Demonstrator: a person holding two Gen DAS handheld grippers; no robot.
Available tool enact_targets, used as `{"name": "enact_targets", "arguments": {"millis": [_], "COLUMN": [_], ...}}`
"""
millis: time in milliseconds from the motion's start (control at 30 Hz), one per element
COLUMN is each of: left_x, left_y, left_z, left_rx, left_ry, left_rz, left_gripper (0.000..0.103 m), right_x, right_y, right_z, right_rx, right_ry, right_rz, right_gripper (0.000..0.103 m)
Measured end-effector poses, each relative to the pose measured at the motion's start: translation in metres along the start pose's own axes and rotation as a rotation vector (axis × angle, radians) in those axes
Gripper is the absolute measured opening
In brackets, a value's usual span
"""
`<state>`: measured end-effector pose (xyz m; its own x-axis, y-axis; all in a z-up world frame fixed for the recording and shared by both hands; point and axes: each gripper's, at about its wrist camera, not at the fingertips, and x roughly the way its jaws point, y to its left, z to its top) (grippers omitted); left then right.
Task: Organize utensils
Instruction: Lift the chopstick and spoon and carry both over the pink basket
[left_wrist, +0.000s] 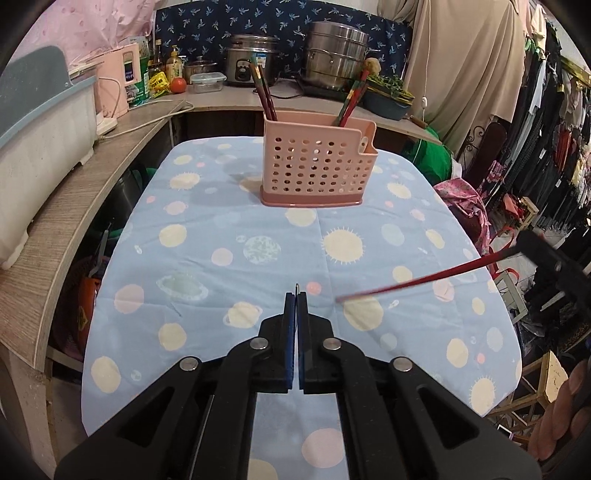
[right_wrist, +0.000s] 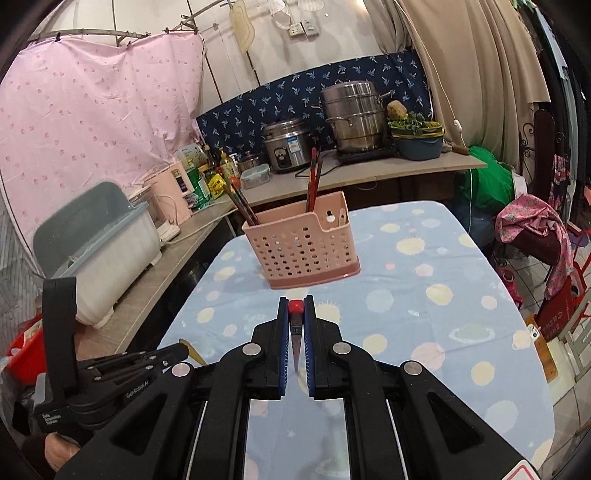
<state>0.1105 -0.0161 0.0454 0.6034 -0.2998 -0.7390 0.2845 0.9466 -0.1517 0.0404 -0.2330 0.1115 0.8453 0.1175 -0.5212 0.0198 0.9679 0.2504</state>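
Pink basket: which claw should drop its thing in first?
Probably right. The right claw grips a red chopstick, with the pink basket straight ahead. The left claw, holding a gold utensil, sits farther back.

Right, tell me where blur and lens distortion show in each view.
Left wrist view: the long red chopstick in the right gripper is motion-smeared, the perforated pink plastic utensil holder sharp. Right wrist view: the blue planet-print tablecloth bows outward, with dark corners.

1 pink utensil basket (left_wrist: 320, 168), 2 claws, 1 red chopstick (left_wrist: 417, 282) held, 2 steel pots on the counter.
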Motion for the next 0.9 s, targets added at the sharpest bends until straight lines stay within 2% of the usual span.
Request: {"name": "enact_targets", "arguments": {"millis": [333, 633, 733, 900], "left_x": [-0.010, -0.026, -0.026, -0.018], "left_y": [0.000, -0.009, -0.012, -0.011], "left_z": [0.051, 0.135, 0.165, 0.207], "left_rx": [0.004, 0.027, 0.025, -0.003], "left_ry": [-0.032, -0.153, -0.189, -0.224], "left_rz": [-0.042, -0.068, -0.076, -0.096], "left_gripper": [0.000, 0.000, 0.000, 0.000], "right_x": [0.010, 0.035, 0.048, 0.069], "right_y": [0.010, 0.017, 0.023, 0.025], "right_z": [0.056, 0.128, 0.168, 0.207], "right_rx": [-0.045, -0.033, -0.039, -0.038], "right_ry": [-0.076, -0.180, -0.243, -0.296], "right_rz": [0.020, 0.054, 0.044, 0.026], "right_gripper": [0.007, 0.007, 0.007, 0.007]}}
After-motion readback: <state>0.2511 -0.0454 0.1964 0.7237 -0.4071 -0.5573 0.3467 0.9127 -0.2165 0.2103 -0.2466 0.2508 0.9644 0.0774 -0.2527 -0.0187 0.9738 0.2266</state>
